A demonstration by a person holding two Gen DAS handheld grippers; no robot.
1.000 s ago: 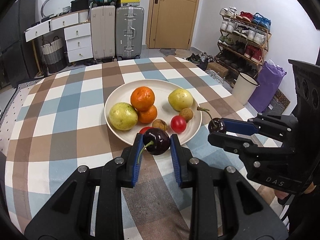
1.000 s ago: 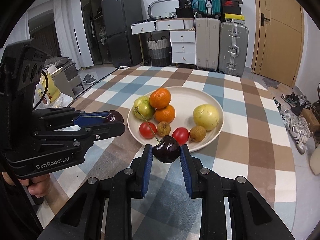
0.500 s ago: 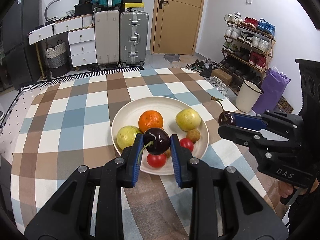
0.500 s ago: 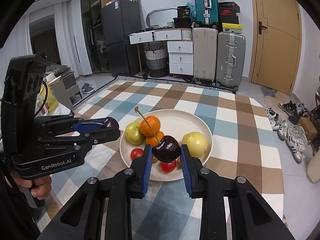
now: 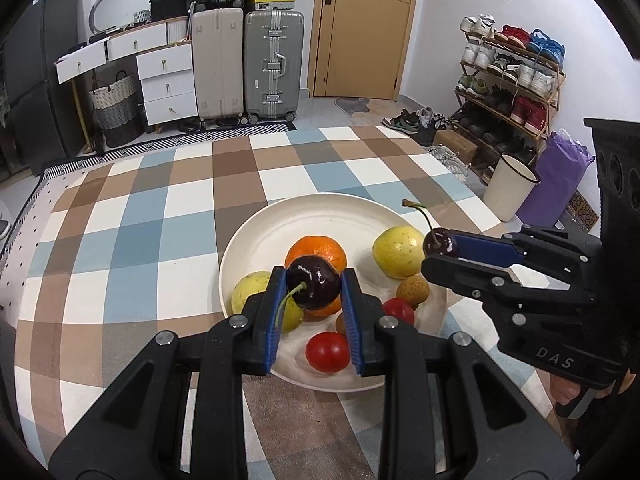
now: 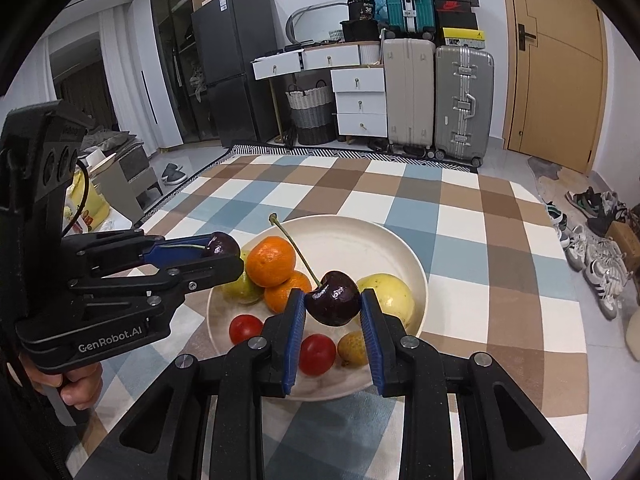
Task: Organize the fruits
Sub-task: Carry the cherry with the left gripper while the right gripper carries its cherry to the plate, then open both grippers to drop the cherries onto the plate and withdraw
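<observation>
A cream plate (image 5: 320, 216) (image 6: 360, 232) on the checked tablecloth holds two oranges (image 5: 320, 250), pale green and yellow fruits (image 5: 396, 252), two red tomatoes (image 5: 327, 351) and small brown fruits (image 5: 412, 289). My left gripper (image 5: 313, 288) is shut on a dark cherry (image 5: 314, 282) above the plate's near side. My right gripper (image 6: 332, 300) is shut on another dark cherry (image 6: 334, 298) with a long stem, also above the plate. Each gripper shows in the other's view: the right (image 5: 436, 244), the left (image 6: 220, 246).
The checked tablecloth (image 5: 140, 220) covers the table. Beyond the far edge stand suitcases (image 5: 248, 64), white drawers (image 5: 164, 80) and a door. A shoe rack (image 5: 508, 80) and a white bin (image 5: 510, 188) stand to the right.
Both grippers have risen and moved forward over the plate, each still holding its cherry. The plate now sits lower and closer in both views.
</observation>
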